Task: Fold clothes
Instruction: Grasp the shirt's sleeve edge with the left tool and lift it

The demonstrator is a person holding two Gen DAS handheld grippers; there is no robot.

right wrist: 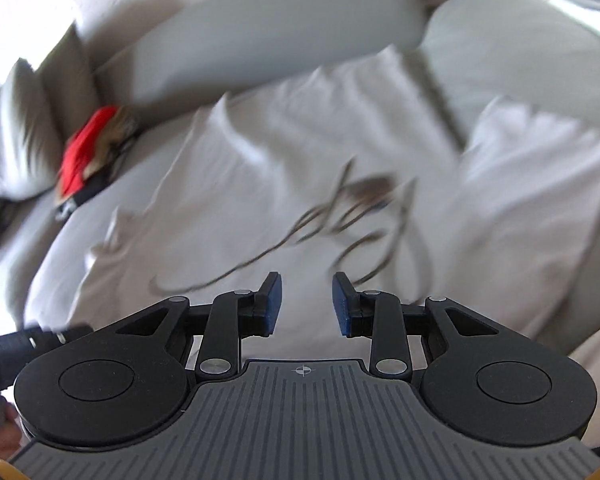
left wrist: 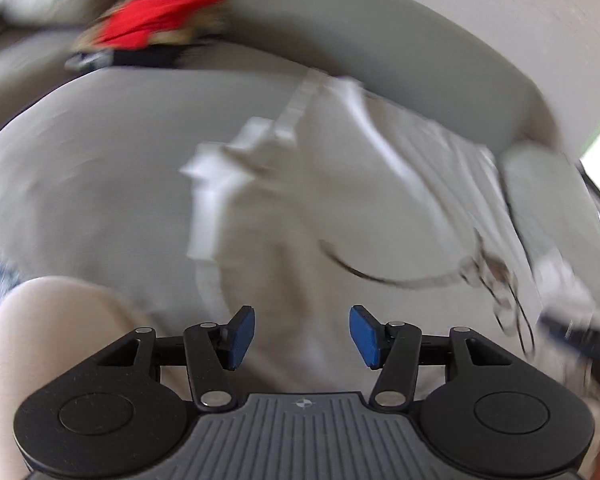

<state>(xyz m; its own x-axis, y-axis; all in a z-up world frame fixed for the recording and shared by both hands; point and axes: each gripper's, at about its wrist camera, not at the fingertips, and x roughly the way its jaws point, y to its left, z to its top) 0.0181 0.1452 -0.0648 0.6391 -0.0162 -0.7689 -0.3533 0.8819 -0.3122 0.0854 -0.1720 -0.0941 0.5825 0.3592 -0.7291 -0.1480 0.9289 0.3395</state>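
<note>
Left wrist view: I see the left gripper (left wrist: 302,336) with fingers spread, empty, above the white garment (left wrist: 340,200) on the sofa (left wrist: 100,140). Right gripper (right wrist: 306,304) likewise parted. Blurred; probably a pre-grasp step. Next: pinch an edge.

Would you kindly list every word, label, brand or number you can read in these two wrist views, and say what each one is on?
There is no readable text in either view.
left gripper: only a small crosshair mark on its grey ribbed body, no letters.
right gripper: the same crosshair mark, no letters.
white garment: a thin dark line design, too blurred to tell if it is lettering.
red cloth: blurred, no text visible.
</note>
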